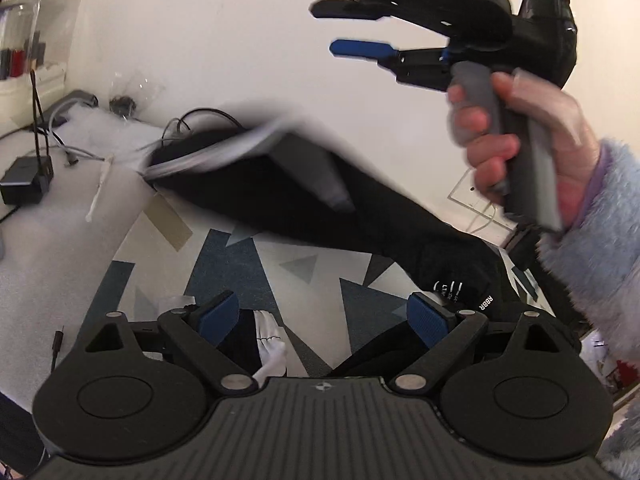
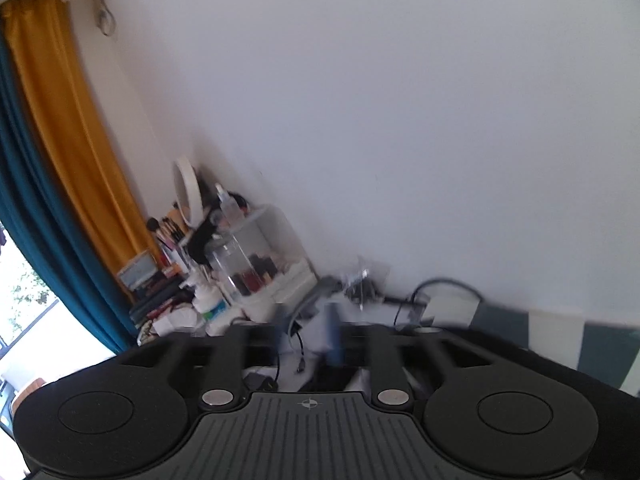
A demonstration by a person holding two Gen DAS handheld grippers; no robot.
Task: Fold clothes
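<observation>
soft even daylight; window [image 2: 24, 312] left of the yellow curtain [image 2: 68, 120] blown out. black garment [image 1: 304, 200] motion-smeared, right view blurred throughout, fisheye bending the edges.

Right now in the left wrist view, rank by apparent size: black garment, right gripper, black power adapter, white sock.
1. black garment
2. right gripper, though it is raised nearer the camera, so unsure
3. black power adapter and white sock look alike; sock partly hidden

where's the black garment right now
In the left wrist view the black garment stretches across the middle, over the patterned cloth, from the cables at upper left down to the left tool's right finger, below the raised right tool.
</observation>
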